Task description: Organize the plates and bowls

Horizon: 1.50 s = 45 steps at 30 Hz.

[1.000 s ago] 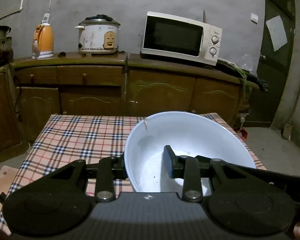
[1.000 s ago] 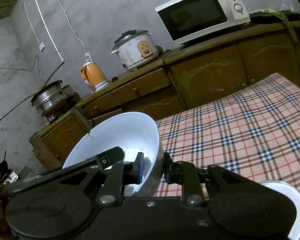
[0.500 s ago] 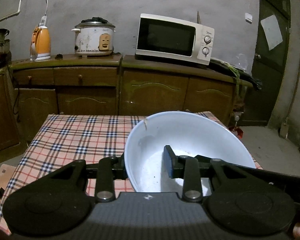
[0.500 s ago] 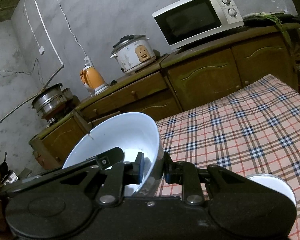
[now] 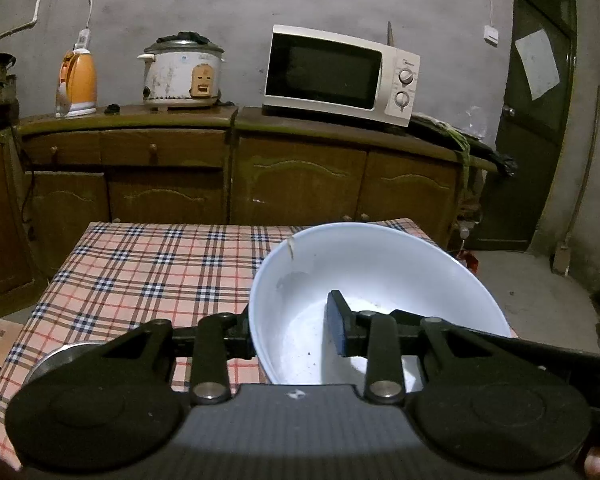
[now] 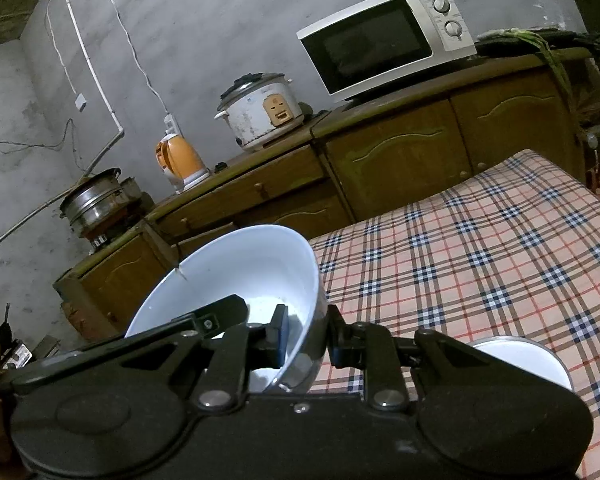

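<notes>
A large white bowl [image 5: 380,280] is held up over the checked table [image 5: 148,272] by both grippers at once. My left gripper [image 5: 292,328] is shut on its left rim, one finger inside and one outside. My right gripper [image 6: 306,338] is shut on the bowl's right rim; the bowl [image 6: 240,276] tilts in that view. A second, smaller metal bowl with a white inside [image 6: 520,360] sits on the table at the lower right of the right wrist view, and a metal rim [image 5: 60,356] shows behind my left gripper's body.
Wooden cabinets [image 5: 300,176] line the wall beyond the table, carrying a microwave [image 5: 340,74], a rice cooker [image 5: 180,72] and an orange kettle [image 5: 76,84]. A steel pot [image 6: 94,200] stands at the far left. A dark door [image 5: 536,120] is at right.
Both grippers and the bowl have drawn back and risen a little; the cabinets look farther away, and more of the small metal bowl has come into the right wrist view.
</notes>
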### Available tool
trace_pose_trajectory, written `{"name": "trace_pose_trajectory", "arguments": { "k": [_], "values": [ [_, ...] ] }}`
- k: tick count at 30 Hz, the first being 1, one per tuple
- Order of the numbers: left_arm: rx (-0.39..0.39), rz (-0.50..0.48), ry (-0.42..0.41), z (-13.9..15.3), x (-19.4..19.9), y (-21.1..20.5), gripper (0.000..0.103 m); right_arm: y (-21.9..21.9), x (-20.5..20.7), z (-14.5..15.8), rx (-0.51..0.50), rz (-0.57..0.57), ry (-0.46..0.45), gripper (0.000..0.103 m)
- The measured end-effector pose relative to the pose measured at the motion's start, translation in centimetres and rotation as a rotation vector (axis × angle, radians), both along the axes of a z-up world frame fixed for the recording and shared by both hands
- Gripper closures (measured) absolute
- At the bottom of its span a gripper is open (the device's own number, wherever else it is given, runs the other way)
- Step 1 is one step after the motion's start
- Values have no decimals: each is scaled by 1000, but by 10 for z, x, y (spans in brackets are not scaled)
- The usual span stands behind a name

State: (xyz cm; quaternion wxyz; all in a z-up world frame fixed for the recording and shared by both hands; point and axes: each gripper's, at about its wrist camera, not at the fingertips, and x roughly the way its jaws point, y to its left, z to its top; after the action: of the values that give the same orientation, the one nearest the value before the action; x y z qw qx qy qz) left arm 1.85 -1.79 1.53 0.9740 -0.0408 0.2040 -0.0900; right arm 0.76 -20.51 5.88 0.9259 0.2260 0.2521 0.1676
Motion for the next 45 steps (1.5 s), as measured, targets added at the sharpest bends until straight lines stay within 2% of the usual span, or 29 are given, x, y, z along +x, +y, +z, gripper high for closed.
{"name": "trace_pose_trajectory", "arguments": {
  "k": [45],
  "values": [
    [24,-87,3,-9,-9,-40,70,-49,-30,-14,-2,-76,-3,76]
  ]
}}
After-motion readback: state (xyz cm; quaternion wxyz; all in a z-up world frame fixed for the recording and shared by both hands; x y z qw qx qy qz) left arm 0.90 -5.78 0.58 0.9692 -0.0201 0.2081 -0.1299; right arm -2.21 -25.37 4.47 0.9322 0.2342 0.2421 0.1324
